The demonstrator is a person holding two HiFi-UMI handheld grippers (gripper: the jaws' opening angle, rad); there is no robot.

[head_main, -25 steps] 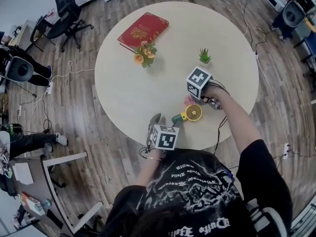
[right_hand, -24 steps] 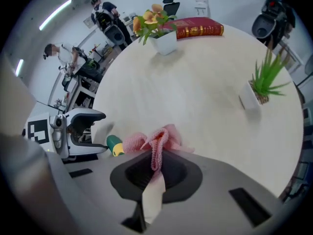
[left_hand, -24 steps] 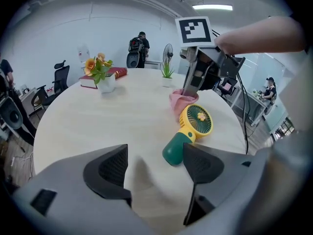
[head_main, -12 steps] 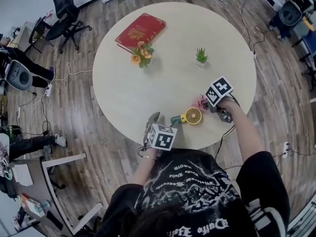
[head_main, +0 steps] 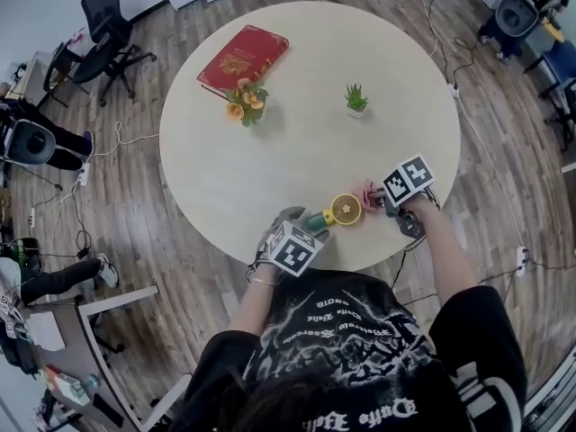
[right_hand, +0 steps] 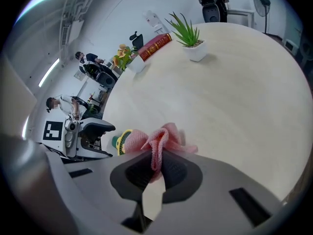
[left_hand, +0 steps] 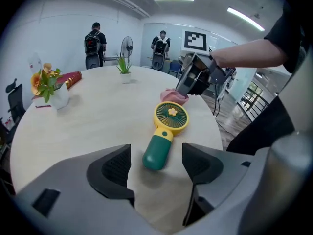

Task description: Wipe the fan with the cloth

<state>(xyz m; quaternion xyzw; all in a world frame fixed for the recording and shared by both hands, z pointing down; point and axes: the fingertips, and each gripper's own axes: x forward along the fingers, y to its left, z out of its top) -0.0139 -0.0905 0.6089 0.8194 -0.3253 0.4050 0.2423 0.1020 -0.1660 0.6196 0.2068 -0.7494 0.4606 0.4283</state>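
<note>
A small hand fan with a yellow head and green handle lies flat near the round table's front edge. My left gripper is open, and the end of the fan's handle lies between its fingertips without touching either. In the left gripper view the left gripper points along the fan. My right gripper is shut on a pink cloth just right of the fan's head. The cloth bunches out of the right gripper, with the fan behind it.
A red book, a vase of orange flowers and a small potted plant stand on the far half of the table. The front edge runs just below the fan. Office chairs, cables and people surround the table.
My right gripper has swung with the cloth from above the fan's head to its right side, lower to the table. My left gripper has closed in on the fan's handle.
</note>
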